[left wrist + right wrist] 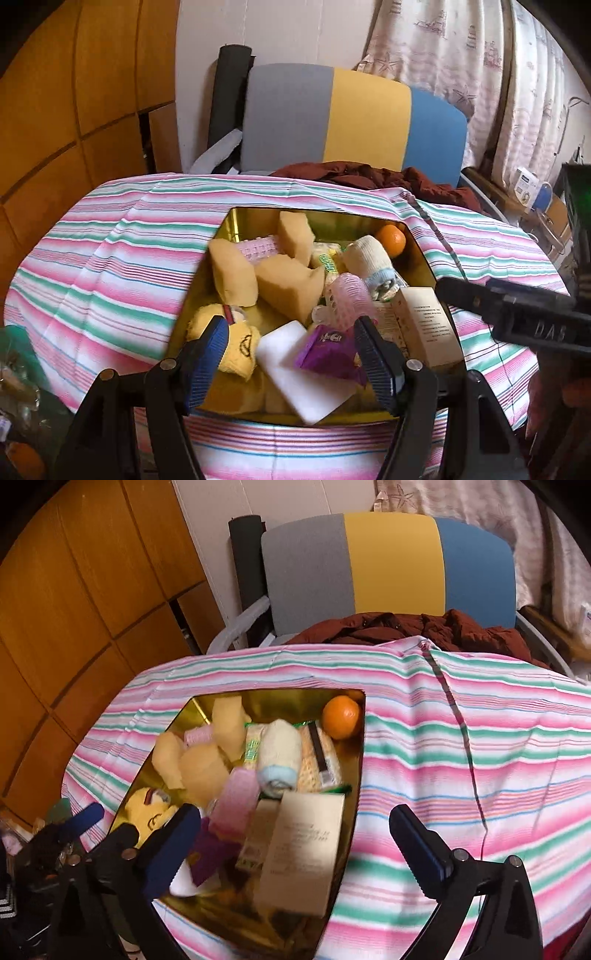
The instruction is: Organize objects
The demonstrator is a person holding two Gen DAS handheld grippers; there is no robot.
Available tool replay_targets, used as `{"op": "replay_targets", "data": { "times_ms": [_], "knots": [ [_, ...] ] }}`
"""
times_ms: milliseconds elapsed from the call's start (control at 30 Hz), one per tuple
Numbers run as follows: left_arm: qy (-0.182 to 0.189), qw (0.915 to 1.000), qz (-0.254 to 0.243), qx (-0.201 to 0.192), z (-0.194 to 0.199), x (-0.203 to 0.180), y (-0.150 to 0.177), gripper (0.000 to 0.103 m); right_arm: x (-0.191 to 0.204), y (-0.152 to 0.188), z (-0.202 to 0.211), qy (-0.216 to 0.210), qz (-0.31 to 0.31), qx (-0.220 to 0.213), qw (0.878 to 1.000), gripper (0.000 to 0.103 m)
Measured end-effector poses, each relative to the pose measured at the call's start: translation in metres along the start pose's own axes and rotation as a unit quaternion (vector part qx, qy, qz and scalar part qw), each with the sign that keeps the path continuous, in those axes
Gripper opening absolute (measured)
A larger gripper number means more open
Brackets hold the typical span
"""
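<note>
Blue-padded left tool over purple packet, right tool lettered "DAS"

Black tongs — ribbed blue pads, silver screws.

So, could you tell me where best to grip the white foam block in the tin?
Probably its near corner, from above and the front: the white foam block lies flat and tilted atop the pile, with that corner free, while the purple wrapper overlaps its right edge.
</note>
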State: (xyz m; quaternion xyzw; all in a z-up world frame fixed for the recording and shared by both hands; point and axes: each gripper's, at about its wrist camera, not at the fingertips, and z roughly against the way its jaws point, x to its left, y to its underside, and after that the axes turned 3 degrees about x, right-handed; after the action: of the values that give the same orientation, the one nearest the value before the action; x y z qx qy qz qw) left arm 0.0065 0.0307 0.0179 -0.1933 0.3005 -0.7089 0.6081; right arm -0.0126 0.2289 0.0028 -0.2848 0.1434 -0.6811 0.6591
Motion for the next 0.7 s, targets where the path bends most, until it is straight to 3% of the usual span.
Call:
{"op": "replay_targets", "data": {
  "times_ms": [133,233,433,700],
  "knots": [
    [-0.029,0.9992,0.013,0.022,0.005,0.004,-0.002,0.071,0.011,0.006,-0.003,0.031,-0.008,0.03,0.999,0.103],
    [-0.049,0.9985,0.022,0.01,0.012,0.008,-0.003,0.071,0.022,0.009,-0.001,0.055,-0.003,0.034,0.998,0.103],
    [-0.1,0.9941,0.04,0.016,0.018,0.019,-0.008,0.07,0.031,0.01,0.001,0.06,0.003,0.036,0.998,0.103],
    [-0.089,0.9924,0.047,0.071,0.003,0.02,-0.004,0.065,0.034,0.009,0.004,0.082,-0.001,0.036,0.996,0.103]
  ]
}}
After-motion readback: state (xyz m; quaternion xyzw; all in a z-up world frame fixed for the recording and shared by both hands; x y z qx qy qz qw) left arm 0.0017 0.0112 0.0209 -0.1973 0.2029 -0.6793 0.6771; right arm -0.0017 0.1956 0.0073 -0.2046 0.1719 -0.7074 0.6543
